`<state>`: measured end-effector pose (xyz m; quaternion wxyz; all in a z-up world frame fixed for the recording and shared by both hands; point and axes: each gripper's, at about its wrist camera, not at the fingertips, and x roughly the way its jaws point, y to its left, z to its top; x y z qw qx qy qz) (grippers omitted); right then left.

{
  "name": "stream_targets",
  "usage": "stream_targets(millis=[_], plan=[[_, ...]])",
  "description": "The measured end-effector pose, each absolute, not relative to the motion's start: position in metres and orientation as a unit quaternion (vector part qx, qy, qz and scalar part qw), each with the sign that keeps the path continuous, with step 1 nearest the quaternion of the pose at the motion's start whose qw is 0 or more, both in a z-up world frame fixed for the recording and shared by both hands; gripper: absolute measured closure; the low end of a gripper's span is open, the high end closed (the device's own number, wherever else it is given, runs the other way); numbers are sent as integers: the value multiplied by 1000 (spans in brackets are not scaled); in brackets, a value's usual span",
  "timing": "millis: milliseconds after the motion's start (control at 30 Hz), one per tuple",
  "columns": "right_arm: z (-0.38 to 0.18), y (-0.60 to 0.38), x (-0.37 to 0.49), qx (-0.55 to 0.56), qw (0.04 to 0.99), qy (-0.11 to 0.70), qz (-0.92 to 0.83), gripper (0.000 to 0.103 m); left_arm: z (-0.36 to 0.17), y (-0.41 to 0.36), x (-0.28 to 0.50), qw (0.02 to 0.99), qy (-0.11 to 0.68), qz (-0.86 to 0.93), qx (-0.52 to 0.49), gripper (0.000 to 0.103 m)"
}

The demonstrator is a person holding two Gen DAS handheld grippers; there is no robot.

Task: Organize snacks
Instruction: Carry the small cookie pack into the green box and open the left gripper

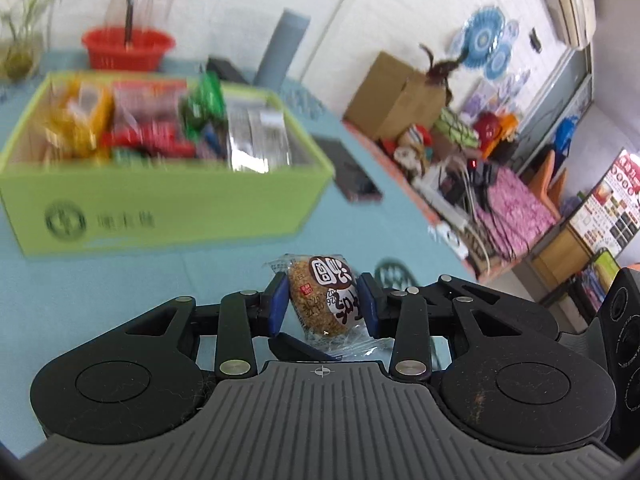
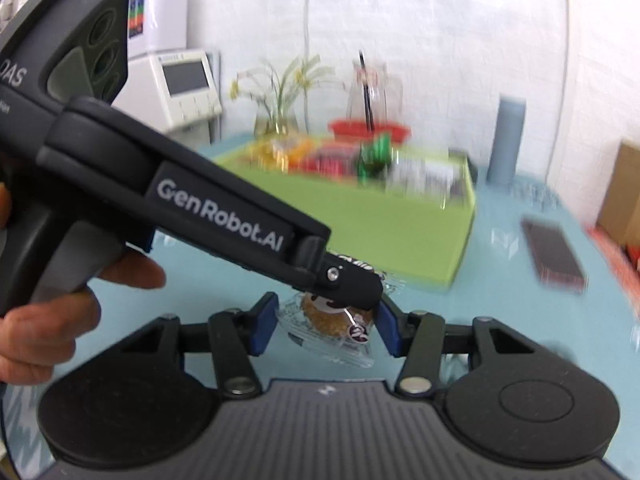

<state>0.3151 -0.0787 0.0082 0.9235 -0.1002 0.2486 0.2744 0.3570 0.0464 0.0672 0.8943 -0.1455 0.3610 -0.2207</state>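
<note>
My left gripper (image 1: 323, 304) is shut on a round sesame cake in a clear wrapper (image 1: 324, 300), above the blue table. In the right wrist view the same cake (image 2: 326, 320) sits between my right gripper's (image 2: 326, 326) blue pads (image 2: 264, 326), which stand slightly apart from it. The left gripper's black finger (image 2: 352, 286) crosses over the cake from the left. A green snack box (image 1: 168, 192) full of packets stands behind, also seen in the right wrist view (image 2: 392, 224).
A red basket (image 1: 128, 46), a grey cylinder (image 1: 282, 46) and a glass vase (image 1: 18, 52) stand behind the box. A dark phone (image 1: 352, 176) lies right of it. The table edge runs along the right, with a cluttered shelf (image 1: 460, 152) beyond.
</note>
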Motion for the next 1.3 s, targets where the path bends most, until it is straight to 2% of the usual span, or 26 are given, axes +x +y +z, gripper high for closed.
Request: stream_targets(millis=[133, 267, 500, 700, 867, 933, 967, 1000, 1067, 1200, 1300], plan=[[34, -58, 364, -113, 925, 221, 287, 49, 100, 64, 395, 916, 321, -197, -136, 87], [44, -31, 419, -111, 922, 210, 305, 48, 111, 89, 436, 929, 297, -167, -146, 87], [20, -1, 485, -123, 910, 237, 318, 48, 87, 103, 500, 937, 309, -115, -114, 89], [3, 4, 509, -130, 906, 242, 321, 39, 65, 106, 512, 939, 302, -120, -112, 86], [0, 4, 509, -133, 908, 236, 320, 37, 63, 112, 516, 936, 303, -126, -127, 82], [2, 3, 507, -136, 909, 236, 317, 35, 63, 112, 515, 935, 303, -128, -129, 79], [3, 4, 507, -141, 910, 233, 312, 28, 64, 112, 515, 935, 304, -127, -129, 74], [4, 3, 506, -143, 912, 231, 307, 18, 65, 113, 514, 936, 303, -125, -129, 65], [8, -1, 503, -143, 917, 223, 297, 4, 70, 115, 511, 938, 295, -121, -134, 49], [30, -20, 482, -118, 925, 205, 297, 1, 93, 119, 490, 951, 258, -113, -132, 31], [47, -41, 450, -101, 936, 189, 279, 1, 108, 118, 462, 955, 244, -111, -129, 29]])
